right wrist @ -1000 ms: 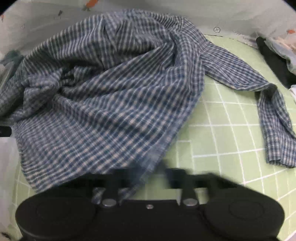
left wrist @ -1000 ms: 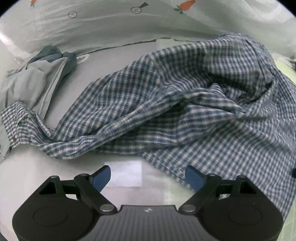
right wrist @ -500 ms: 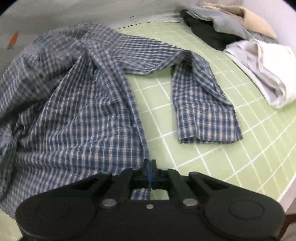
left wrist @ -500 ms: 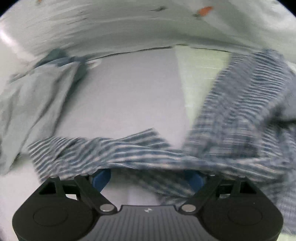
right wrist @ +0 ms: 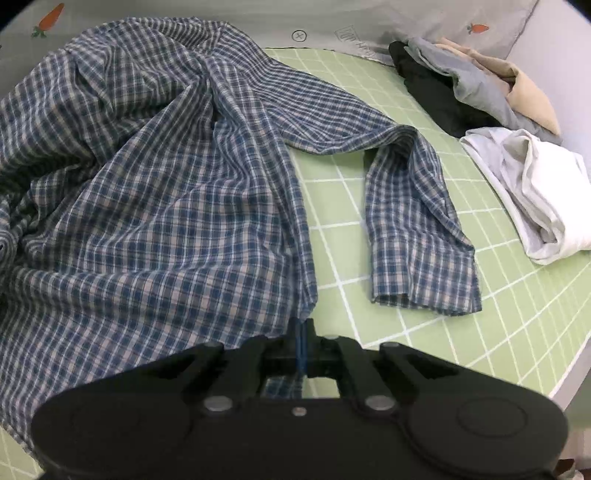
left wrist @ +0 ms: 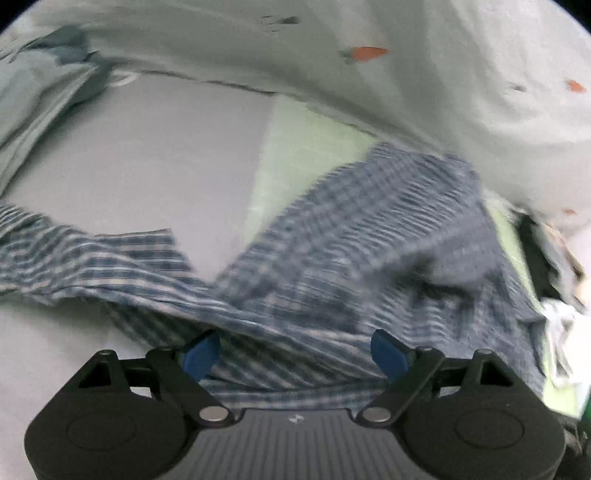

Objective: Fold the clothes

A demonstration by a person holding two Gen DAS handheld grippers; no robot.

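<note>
The plaid shirt [right wrist: 155,192] lies crumpled on the green grid mat [right wrist: 424,325], its body ahead and to the left of the right gripper [right wrist: 301,343]. The right gripper's jaws are pinched together on the shirt's lower front edge. One sleeve [right wrist: 413,221] runs toward the camera, ending in a cuff just right of that gripper. The left gripper [left wrist: 295,354] stands wide apart, with blurred shirt fabric [left wrist: 332,258] lying between its blue pads [left wrist: 201,356] but not pressed. Judged from this, the left gripper is nearer the free hem and must close there. Legible writing: none; the backdrop sheet [right wrist: 369,22] shows only a carrot print [right wrist: 478,27] and unreadable marks
</note>
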